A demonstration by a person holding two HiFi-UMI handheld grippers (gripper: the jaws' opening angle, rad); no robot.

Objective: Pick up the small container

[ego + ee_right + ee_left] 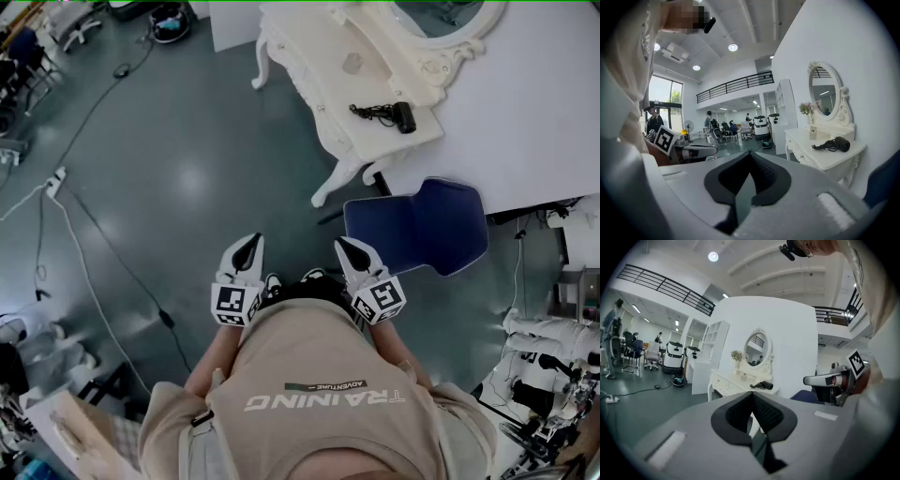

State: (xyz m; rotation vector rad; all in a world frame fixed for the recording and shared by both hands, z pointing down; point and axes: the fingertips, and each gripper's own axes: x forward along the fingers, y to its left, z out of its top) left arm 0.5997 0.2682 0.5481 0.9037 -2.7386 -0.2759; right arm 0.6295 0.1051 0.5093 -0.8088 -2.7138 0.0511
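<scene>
The small pale container (352,63) stands on the white dressing table (323,56) near the oval mirror (439,17). It also shows in the right gripper view as a small container (813,132) and in the left gripper view as a small container (744,376). A black hair dryer (394,114) lies near the table's edge. My left gripper (248,242) and right gripper (349,246) are held side by side at waist height, well short of the table. Both are shut with nothing between the jaws: left gripper (751,394), right gripper (749,152).
A blue chair (422,225) stands between me and the table's right side. Cables and a power strip (54,180) run over the grey floor on the left. White equipment (553,337) crowds the right edge. People and office chairs (723,127) are far off across the hall.
</scene>
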